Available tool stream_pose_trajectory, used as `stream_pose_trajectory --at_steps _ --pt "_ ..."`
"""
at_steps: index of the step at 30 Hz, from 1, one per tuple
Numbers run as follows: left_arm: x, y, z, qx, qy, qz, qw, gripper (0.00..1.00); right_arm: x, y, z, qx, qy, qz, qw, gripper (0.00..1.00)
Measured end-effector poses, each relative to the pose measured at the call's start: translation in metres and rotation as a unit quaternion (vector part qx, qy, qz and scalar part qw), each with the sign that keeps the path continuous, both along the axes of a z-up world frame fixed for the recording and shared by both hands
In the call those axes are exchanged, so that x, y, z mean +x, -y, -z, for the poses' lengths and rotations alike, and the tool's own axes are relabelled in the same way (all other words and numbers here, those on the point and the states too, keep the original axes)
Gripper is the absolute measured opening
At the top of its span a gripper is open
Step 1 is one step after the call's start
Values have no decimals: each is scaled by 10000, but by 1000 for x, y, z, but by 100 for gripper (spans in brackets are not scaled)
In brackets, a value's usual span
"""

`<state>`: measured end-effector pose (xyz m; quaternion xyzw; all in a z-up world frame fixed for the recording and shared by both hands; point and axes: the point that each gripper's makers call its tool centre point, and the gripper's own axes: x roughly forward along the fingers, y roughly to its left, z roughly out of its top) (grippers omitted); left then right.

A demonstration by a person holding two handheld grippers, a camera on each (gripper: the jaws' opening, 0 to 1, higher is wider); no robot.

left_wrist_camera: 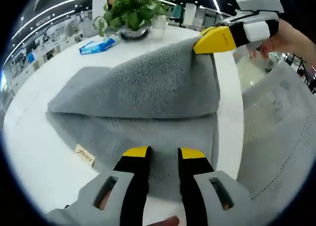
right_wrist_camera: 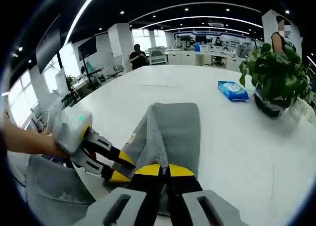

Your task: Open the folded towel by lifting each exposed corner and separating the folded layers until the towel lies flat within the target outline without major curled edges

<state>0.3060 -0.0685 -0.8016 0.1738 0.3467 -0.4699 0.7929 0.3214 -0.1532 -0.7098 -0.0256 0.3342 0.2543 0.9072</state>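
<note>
A grey towel (left_wrist_camera: 143, 88) lies on the white round table (left_wrist_camera: 34, 142). Its upper layer is lifted into a tent over the flat lower layer, which carries a small label (left_wrist_camera: 84, 155). My right gripper (left_wrist_camera: 216, 40) comes in from the upper right, shut on the raised towel edge. In the right gripper view the right gripper (right_wrist_camera: 167, 170) is shut on the towel (right_wrist_camera: 173, 127), which hangs away from it. My left gripper (left_wrist_camera: 164, 153) stands open just above the lower layer's near edge. In the right gripper view the left gripper (right_wrist_camera: 121, 168) is at the towel's left side, jaws apart.
A potted plant (left_wrist_camera: 131, 14) and a blue pack of wipes (left_wrist_camera: 97, 46) stand at the far side of the table, also seen as the plant (right_wrist_camera: 276, 78) and wipes (right_wrist_camera: 233, 90). Grey fabric (left_wrist_camera: 281, 132) hangs past the table edge at the right. A person's hand (left_wrist_camera: 289, 38) holds the right gripper.
</note>
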Motion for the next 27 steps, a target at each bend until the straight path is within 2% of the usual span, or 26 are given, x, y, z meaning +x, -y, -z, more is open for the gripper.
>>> stream_pose_trajectory --at_steps 4,8,10,11,12,14,17,27 --pt "1 0 1 104 140 -53 9998 21 5 9 3 -101 103 -23 9999 0" --pt "3 -2 1 -33 102 -292 9995 21 10 20 7 -111 156 26 9998 0" --pt "4 -3 1 -155 109 -421 9989 21 13 26 8 -36 168 109 9998 0" --pt "5 -3 0 -287 28 -698 9971 20 14 29 9 61 154 174 9997 0" --pt "5 -3 1 -324 -18 -790 9963 20 15 31 10 187 119 247 9994 0" --pt "5 -3 1 -288 89 -761 9966 19 17 38 14 397 18 430 9983 0" --pt "5 -4 1 -332 201 -819 9959 19 16 48 18 417 12 476 9980 0" --pt "7 -8 1 -945 314 -1213 9876 16 8 87 33 401 -55 896 9952 0"
